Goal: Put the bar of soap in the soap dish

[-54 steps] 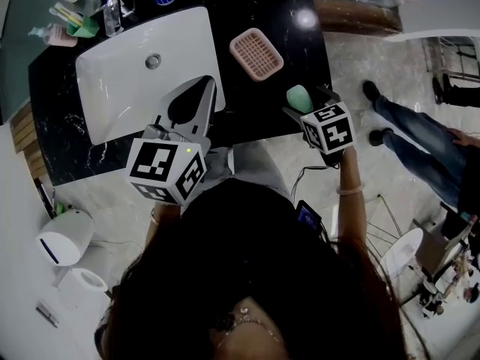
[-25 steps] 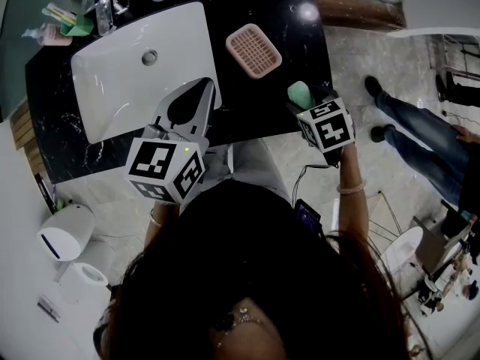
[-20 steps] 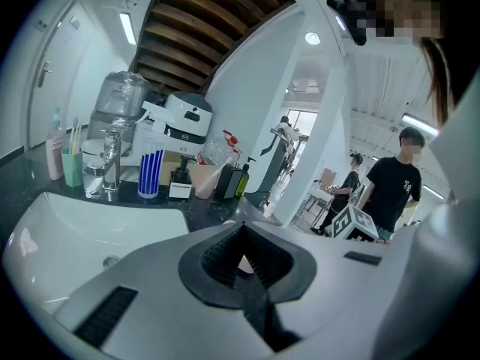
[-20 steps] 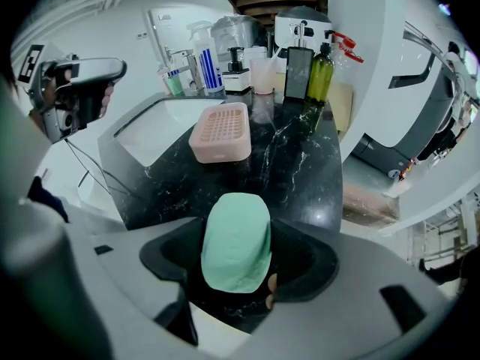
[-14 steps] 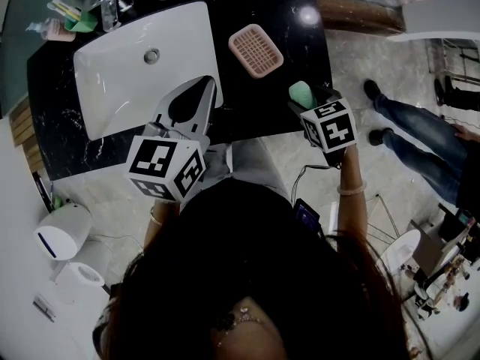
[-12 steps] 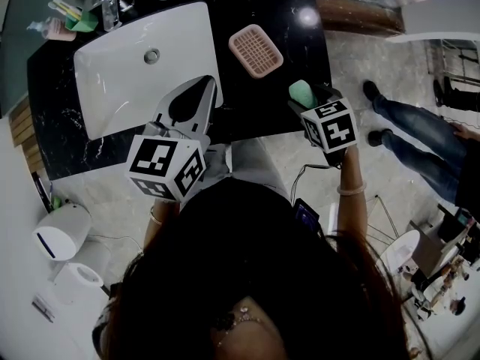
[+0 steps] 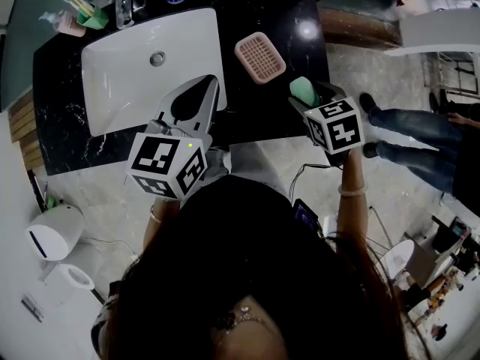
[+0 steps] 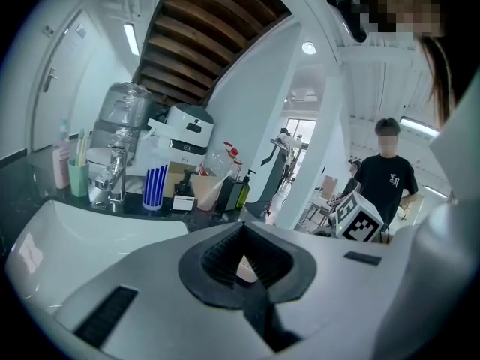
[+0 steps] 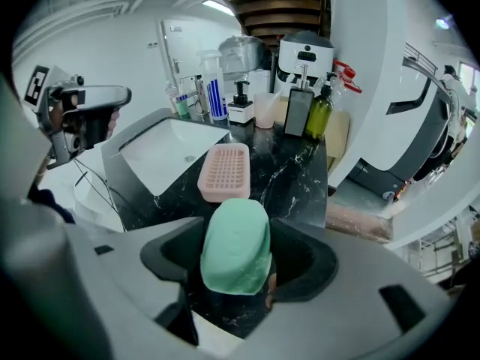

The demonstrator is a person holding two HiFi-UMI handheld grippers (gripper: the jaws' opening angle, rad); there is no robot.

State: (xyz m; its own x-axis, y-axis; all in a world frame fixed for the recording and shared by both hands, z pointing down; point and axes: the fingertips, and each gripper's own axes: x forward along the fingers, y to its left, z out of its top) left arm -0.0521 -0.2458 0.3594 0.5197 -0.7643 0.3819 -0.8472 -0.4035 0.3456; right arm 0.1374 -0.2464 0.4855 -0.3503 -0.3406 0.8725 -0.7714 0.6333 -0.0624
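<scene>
As the right gripper (image 7: 309,96) comes up a little from where it was a second ago, the green bar of soap (image 9: 235,246) comes up with it. The soap now looks to be off the black surface (image 7: 247,107) and in the air near that surface's front edge. The head view is dark, though, so I cannot be fully sure how clear of the surface it is. The pink soap dish (image 7: 260,57) has stayed where it was, further back on the surface and near the white sink (image 7: 120,81). It is empty. So the picking up looks done. What is left, I think, is to carry the soap over the dish, bring it down and let go.

The right gripper is open fairly wide, but only because the soap is fat. Its two jaws press on the long sides of the soap and hold it. The soap sticks out between them, with its round end toward the dish. The gripper tips downward. In the right gripper view the dish sits straight ahead, past the soap and well apart from it.

The left gripper (image 7: 211,85) has not moved. It hangs by the near corner of the sink, with its jaw tips together and nothing held in them. It has no part in this step.
</scene>
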